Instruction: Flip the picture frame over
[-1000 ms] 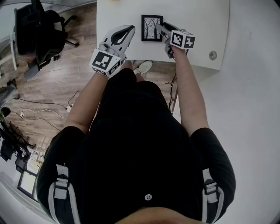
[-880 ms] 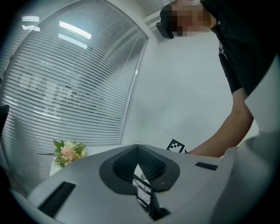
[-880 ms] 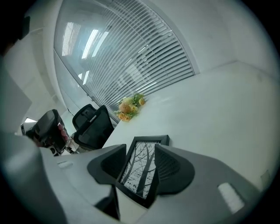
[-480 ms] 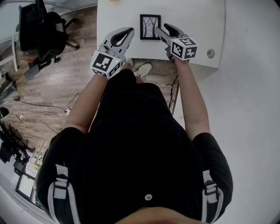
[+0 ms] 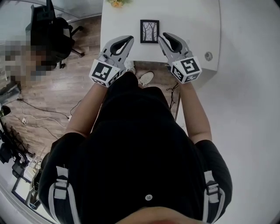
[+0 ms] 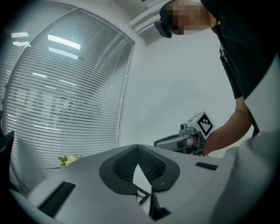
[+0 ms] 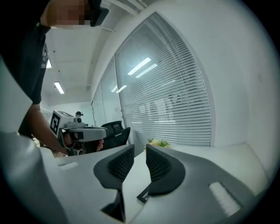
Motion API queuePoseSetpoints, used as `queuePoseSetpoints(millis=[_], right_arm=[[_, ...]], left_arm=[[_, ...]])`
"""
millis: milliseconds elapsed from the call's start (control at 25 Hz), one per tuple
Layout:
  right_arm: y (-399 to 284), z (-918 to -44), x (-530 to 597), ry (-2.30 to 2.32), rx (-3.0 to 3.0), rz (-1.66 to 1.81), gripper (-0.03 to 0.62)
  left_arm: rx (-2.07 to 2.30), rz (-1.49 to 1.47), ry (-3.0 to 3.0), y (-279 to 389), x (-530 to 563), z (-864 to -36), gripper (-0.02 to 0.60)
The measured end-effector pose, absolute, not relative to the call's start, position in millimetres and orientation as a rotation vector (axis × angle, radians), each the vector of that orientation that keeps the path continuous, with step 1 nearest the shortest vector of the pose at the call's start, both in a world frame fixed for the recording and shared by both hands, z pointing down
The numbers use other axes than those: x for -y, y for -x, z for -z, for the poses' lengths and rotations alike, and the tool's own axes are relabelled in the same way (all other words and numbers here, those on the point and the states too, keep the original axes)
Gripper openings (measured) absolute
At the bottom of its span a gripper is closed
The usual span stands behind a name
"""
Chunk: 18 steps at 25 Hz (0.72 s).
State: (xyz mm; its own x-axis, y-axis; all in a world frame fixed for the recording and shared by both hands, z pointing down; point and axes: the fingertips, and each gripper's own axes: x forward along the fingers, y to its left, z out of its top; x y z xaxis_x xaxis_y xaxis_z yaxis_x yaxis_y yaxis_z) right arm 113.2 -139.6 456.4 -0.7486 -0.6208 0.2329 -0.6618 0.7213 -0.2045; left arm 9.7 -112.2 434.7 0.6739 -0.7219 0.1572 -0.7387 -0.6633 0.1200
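Observation:
The black picture frame [image 5: 149, 31] lies flat on the white table [image 5: 192, 22], its tree picture facing up. Neither gripper touches it. My left gripper [image 5: 130, 38] hovers by the table's front edge, just left of and nearer than the frame; its tips meet and hold nothing [image 6: 138, 146]. A sliver of the frame [image 6: 141, 196] shows through the gap lower in its jaws. My right gripper [image 5: 162, 36] hovers to the frame's right and nearer to me. Its jaws have just been closing; a narrow gap remains, with nothing in it [image 7: 140, 148].
A bunch of flowers [image 5: 116, 3] sits at the table's far left edge. A round cable grommet [image 5: 208, 56] is set in the table at the right. A black office chair [image 5: 50, 30] stands on the wood floor to the left. Window blinds [image 7: 175, 92] lie beyond the table.
The right gripper has left the frame's right edge, risen, rolled and drawn back towards me. The left gripper has also lifted a little. The frame stays flat, picture up.

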Motion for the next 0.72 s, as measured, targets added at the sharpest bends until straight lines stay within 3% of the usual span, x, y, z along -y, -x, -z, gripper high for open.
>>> queuePoseSetpoints(millis=[360, 720], right_arm=[[-125.1, -393.1, 92.6, -1.016, 2.850, -0.230, 0.087], [-148.1, -364.5, 72.0, -1.063, 2.864, -0.173, 0.017]], left_arm=[[1.179, -0.139, -2.770, -31.0, 73.8, -391.8, 0.003], [1.128, -0.104, -2.859, -56.6, 56.3, -358.2, 0.003]])
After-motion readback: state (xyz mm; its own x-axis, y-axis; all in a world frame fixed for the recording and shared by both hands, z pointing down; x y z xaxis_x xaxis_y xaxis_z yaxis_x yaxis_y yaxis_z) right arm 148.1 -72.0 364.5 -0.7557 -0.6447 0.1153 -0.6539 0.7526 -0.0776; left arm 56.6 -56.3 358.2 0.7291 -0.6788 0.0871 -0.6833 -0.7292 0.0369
